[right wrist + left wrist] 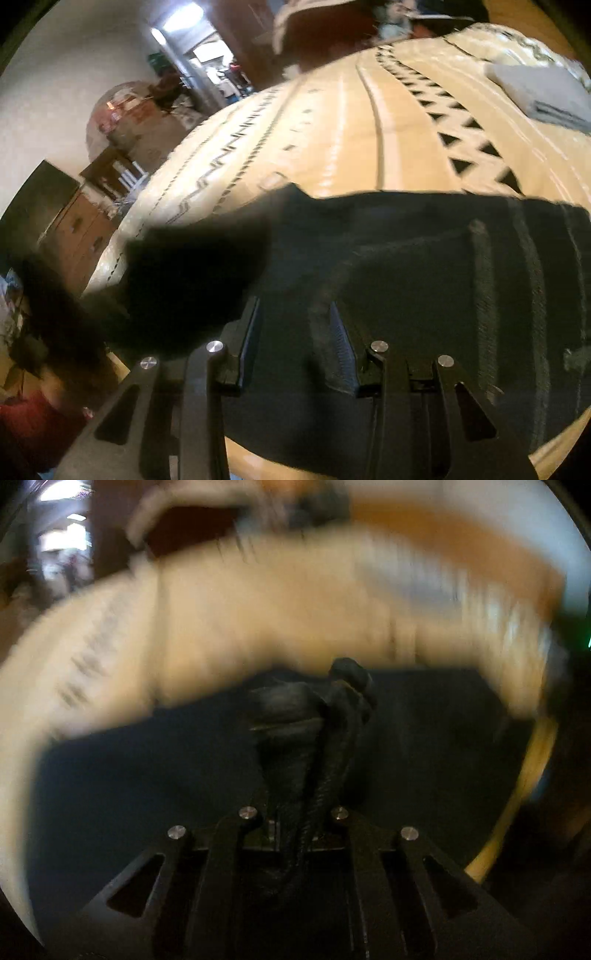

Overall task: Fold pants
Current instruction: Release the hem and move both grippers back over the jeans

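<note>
Left wrist view: left tongs [314, 716] are closed tight on a bunched wad of dark fabric, part of the pants [147, 775], with a black drawstring cord [332, 775] running down between the fingers toward the camera. Beyond the tips the dark cloth spreads flat to left and right. Farther off lies a cream bedspread [258, 620]; this view is heavily motion-blurred, so its pattern reads only as dark streaks.

Right wrist view: right tongs [295, 332] stand partly open, the ribbed pads [341, 332] visible on the inner faces. Dark pants cloth fills the gap between them and extends right as a broad panel with pale stripes; whether the pads actually press on it I cannot tell. A blurred black mass of the same cloth sits at the left, just beside the left finger. The pants rest on the near part of the bed, on the cream bedspread with black triangle and zigzag bands. A folded grey item [539, 96] lies at far right on the bedspread. A wooden dresser [74, 229] stands at the left by the wall.
</note>
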A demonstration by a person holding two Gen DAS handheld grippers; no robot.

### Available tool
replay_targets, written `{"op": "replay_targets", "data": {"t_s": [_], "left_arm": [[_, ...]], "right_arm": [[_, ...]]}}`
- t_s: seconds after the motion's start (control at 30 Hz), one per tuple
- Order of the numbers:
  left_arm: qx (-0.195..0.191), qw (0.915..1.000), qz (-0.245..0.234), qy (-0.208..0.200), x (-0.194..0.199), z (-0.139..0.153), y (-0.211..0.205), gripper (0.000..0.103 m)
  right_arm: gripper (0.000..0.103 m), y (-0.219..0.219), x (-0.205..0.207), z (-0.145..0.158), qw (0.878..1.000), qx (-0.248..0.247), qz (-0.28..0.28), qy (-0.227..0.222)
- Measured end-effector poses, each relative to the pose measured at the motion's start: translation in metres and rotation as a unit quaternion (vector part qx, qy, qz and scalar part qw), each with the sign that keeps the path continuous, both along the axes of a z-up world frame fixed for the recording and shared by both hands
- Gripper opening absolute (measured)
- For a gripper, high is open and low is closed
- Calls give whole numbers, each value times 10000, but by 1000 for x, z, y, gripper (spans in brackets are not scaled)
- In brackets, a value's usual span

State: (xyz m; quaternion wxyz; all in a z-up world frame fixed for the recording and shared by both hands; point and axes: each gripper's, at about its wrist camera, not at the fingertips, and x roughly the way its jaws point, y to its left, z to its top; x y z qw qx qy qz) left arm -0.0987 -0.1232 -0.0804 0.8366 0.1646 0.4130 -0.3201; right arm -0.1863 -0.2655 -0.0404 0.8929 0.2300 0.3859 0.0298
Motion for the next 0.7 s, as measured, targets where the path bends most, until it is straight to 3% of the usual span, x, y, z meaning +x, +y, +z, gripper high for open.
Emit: {"op": "replay_targets", "data": {"t_s": [0.03,0.07,0.17,0.23,0.3,0.4,0.47,0.63,0.7], "left_arm": [[29,9990,-64,-453,-11,-4,0,9],[80,9985,-92,-541,-13,-2,-1,10],[-43,9995,-13,-311,-4,5,3,13],[51,9992,-48,-385,-10,4,-6,19],[67,9983,-227,-539,-25,4,-15,45],[34,9968,-466,-641,-45,8,-16,66],[35,9963,-541,-664,-52,10,-13,72],[-56,9974,-248,-677,-56,28,7,73],[-203,9970,94,-738,-50,39,28,73]], "right_arm": [[44,-4,-1,2,10000,-28,22,-28],[46,-5,-4,5,9999,-87,119,-82],[47,-2,1,8,9992,-69,360,-140],[49,3,7,9,9986,7,497,-184],[50,9,13,9,9976,204,616,-229],[50,19,32,1,9924,808,924,-129],[53,30,46,-11,9891,981,1095,112],[55,53,59,-22,9889,771,1202,400],[55,64,55,-14,9934,148,1091,327]]}}
